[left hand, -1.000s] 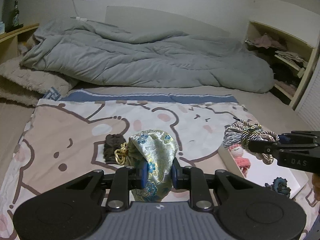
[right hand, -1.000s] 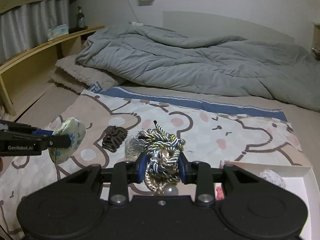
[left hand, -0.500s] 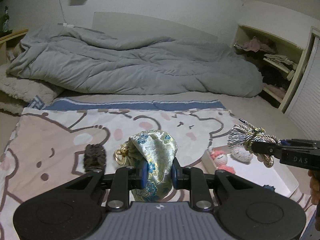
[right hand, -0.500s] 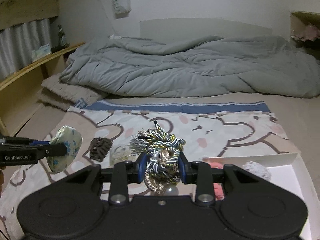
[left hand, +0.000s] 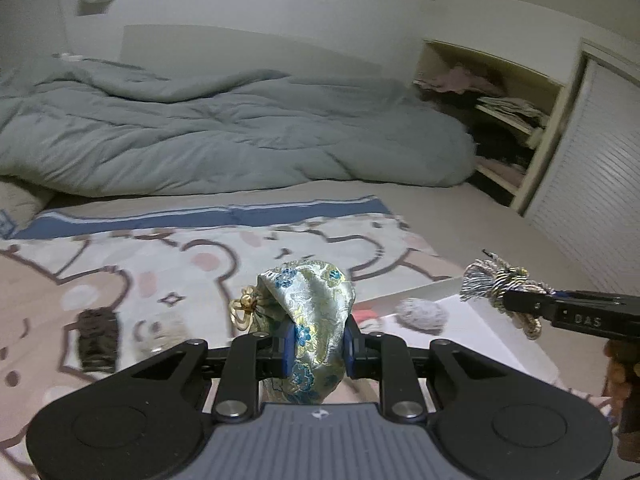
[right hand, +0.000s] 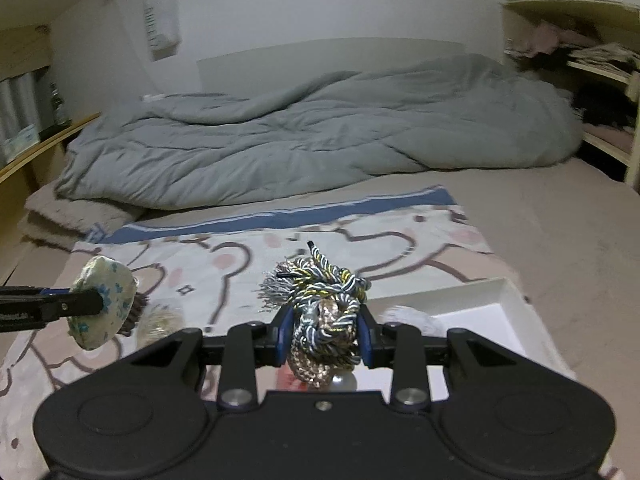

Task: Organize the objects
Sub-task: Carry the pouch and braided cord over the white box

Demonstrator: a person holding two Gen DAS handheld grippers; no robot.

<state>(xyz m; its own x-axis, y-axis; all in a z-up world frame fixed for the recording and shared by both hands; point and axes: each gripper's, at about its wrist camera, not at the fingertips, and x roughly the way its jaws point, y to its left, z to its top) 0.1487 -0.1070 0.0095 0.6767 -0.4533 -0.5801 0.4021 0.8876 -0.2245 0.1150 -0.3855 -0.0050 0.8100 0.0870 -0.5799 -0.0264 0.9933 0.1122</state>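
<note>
My left gripper (left hand: 316, 344) is shut on a pale green floral brocade pouch (left hand: 312, 312) with a gold cord and holds it above the cartoon blanket; the pouch also shows in the right wrist view (right hand: 102, 308). My right gripper (right hand: 324, 336) is shut on a bundle of braided cords (right hand: 324, 304), grey, gold and striped, held above the near edge of a white tray (right hand: 492, 300). The bundle shows at the right in the left wrist view (left hand: 500, 284), over the tray (left hand: 476, 332).
A dark brown hair clip (left hand: 96, 336) and a small pale item (left hand: 160, 330) lie on the blanket at left. A grey fluffy ball (left hand: 420, 314) and a pink item (left hand: 366, 316) lie in the tray. A grey duvet (left hand: 200, 136) fills the back; shelves (left hand: 504, 120) stand right.
Both grippers have swung to the right with their loads. The white tray now lies nearer the middle of both views, and the hair clip has slid to the left.
</note>
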